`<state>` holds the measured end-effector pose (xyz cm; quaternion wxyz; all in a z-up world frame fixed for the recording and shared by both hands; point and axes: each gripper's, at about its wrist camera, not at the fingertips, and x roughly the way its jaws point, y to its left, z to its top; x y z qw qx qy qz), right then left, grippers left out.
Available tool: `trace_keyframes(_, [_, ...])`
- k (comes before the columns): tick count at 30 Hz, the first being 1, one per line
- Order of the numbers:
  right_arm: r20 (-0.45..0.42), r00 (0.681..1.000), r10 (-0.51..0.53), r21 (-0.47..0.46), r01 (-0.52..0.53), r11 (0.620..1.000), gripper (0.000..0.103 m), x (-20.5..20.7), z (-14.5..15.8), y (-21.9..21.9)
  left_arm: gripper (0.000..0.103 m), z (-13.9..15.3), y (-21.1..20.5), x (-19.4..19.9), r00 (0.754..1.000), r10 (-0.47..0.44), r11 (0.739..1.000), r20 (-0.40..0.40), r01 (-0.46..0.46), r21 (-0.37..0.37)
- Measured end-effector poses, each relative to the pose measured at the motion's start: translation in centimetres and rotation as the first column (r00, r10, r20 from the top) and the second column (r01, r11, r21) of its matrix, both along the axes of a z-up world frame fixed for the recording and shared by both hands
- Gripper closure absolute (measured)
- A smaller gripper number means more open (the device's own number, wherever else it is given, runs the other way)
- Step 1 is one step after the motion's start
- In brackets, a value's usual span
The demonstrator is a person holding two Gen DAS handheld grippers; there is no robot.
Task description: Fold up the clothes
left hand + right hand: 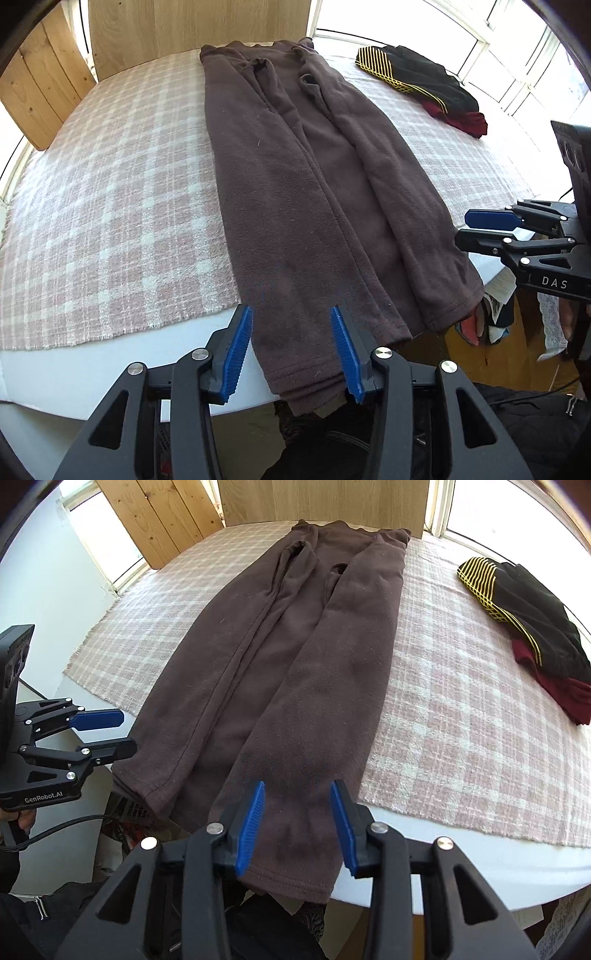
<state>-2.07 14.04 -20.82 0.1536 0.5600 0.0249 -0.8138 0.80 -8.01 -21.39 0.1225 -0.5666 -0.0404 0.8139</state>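
Bright daylight from blown-out windows (480, 44); sharp focus, strong fisheye edge distortion.

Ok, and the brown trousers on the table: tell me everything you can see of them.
The trousers are dark brown, fleece-like, with visible seams and stitched hems. They lie flat lengthwise on the checked cloth, waistband at the far edge, legs side by side toward the camera. The cuffs hang over the white table edge. Two pocket openings gape near the waist. The left gripper and right gripper each stand open over a cuff, neither pressing it.
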Motion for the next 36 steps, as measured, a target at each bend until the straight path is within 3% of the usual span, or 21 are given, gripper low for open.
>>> trace_keyframes(4, [0.047,0.995,-0.086,-0.061,0.089,0.994,0.065,1.8,-0.4,3.2,0.058,-1.3,-1.2,0.8,0.998,0.036,0.997,0.054,-0.039,0.064])
trace_keyframes(9, [0.103,0.986,-0.131,-0.105,0.141,0.984,0.064,2.3,-1.6,3.9,0.055,-2.3,-1.3,0.6,0.994,0.042,0.991,0.104,-0.054,0.118])
trace_keyframes(21, [0.178,0.973,-0.148,-0.138,0.173,0.975,0.064,3.1,-3.8,3.0,0.054,-3.4,1.2,-0.2,0.990,-0.023,0.993,0.136,0.008,0.115])
trace_keyframes(24, [0.177,0.976,-0.128,-0.144,0.154,0.977,0.064,3.3,-3.9,2.4,0.057,-3.4,1.6,-0.1,0.991,-0.037,0.993,0.130,0.022,0.116])
trace_keyframes(28, [0.174,0.979,-0.109,-0.179,0.140,0.974,0.066,3.6,-4.1,2.1,0.075,-3.3,1.6,-0.3,0.991,-0.049,0.991,0.121,0.034,0.130])
trace_keyframes(29, [0.175,0.979,-0.108,-0.187,0.141,0.972,0.075,3.6,-4.2,2.1,0.081,-3.3,1.5,-0.3,0.992,-0.052,0.990,0.117,0.036,0.134])
trace_keyframes(31, [0.190,0.975,-0.112,-0.221,0.153,0.963,0.084,3.6,-4.3,2.5,0.084,-3.3,1.6,-0.6,0.992,-0.056,0.987,0.114,0.037,0.158])
trace_keyframes(36, [0.225,0.965,-0.136,-0.311,0.203,0.928,0.091,3.6,-4.4,3.6,0.088,-3.3,0.8,-1.1,0.992,-0.048,0.968,0.121,0.016,0.252])
